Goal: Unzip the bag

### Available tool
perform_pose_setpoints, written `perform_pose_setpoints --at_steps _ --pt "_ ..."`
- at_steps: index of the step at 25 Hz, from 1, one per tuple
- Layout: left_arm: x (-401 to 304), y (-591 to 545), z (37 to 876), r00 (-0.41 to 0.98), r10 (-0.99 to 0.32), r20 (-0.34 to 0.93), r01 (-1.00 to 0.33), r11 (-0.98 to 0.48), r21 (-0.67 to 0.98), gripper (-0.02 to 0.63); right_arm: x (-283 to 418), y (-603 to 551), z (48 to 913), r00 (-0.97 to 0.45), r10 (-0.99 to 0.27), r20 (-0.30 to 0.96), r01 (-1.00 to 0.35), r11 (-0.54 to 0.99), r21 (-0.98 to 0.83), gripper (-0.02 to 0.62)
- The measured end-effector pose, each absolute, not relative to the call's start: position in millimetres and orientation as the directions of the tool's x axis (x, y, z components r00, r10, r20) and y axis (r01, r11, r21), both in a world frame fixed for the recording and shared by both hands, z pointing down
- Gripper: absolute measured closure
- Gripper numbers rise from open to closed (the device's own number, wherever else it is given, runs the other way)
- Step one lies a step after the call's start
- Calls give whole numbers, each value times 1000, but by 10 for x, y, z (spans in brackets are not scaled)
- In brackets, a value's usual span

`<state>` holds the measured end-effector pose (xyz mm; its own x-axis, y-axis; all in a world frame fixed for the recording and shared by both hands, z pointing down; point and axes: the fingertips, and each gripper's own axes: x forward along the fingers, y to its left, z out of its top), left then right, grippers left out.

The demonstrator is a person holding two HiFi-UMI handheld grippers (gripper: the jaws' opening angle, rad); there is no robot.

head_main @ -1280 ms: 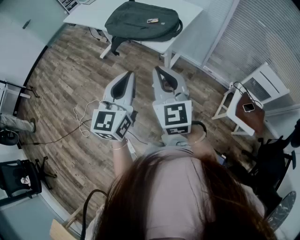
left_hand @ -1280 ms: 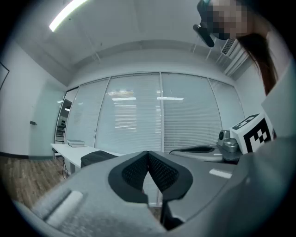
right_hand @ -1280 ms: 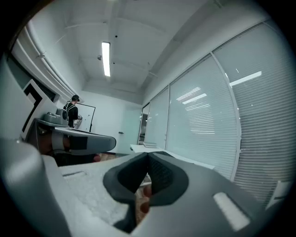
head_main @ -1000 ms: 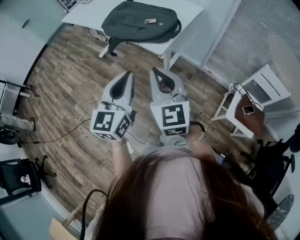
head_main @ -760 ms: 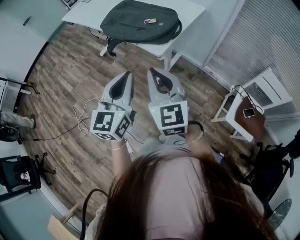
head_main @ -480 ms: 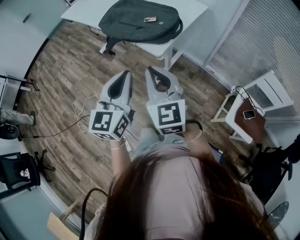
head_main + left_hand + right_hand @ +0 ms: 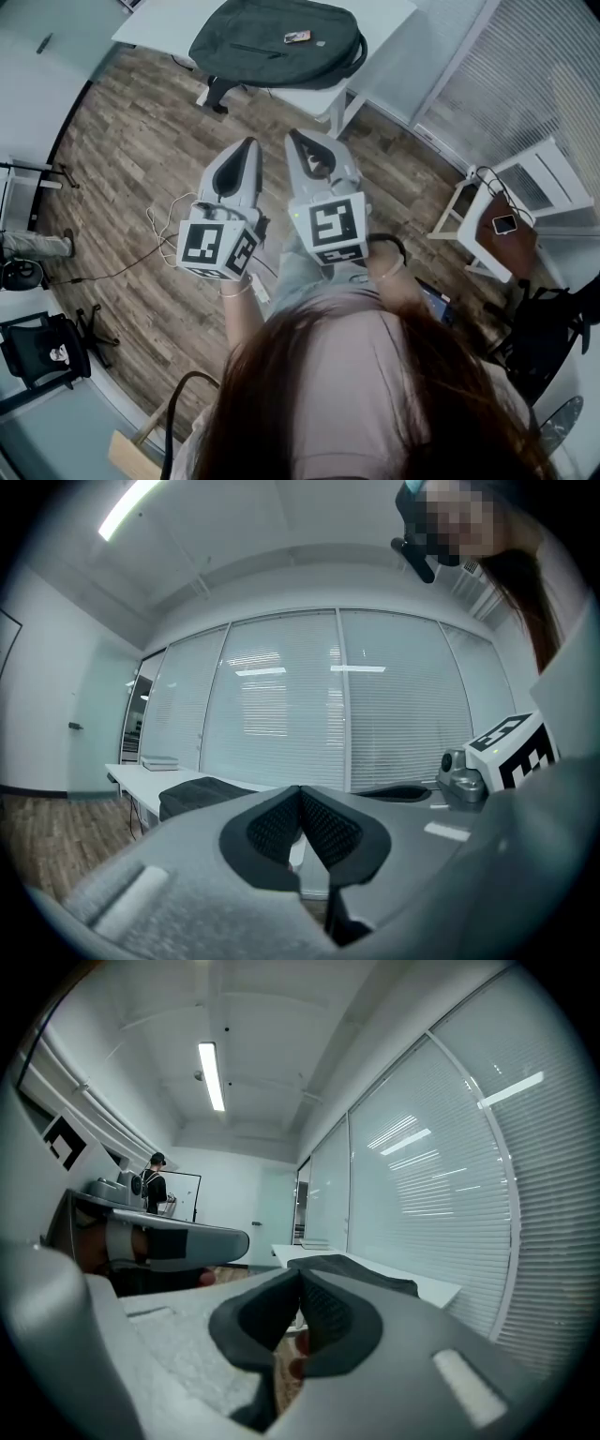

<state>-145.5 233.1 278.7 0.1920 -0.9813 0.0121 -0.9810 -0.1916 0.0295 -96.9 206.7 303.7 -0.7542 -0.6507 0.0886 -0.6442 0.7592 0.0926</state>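
A dark grey backpack lies flat on a white table across the room, with a small flat object resting on it. My left gripper and right gripper are held side by side in mid-air over the wooden floor, pointing toward the table and well short of it. Both are shut with nothing between the pads. In the left gripper view the shut left gripper points at the backpack in the distance. In the right gripper view the right gripper sits below the backpack.
A white stand carrying a phone is at the right, with a black chair behind it. Cables trail over the floor at the left, near a black office chair. Blinds cover the glass wall.
Both grippers have drifted a little forward and left toward the table, still shut. The backpack sits slightly further left and higher in the head view.
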Motion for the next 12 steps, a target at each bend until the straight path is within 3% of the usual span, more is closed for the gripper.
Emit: perform_pose_setpoints --at_steps 12 --pt "-1938 1856 2921 251 -967 35 -967 -249 56 597 -1425 1677 3234 -711 -688 142 -679 725 116 577"
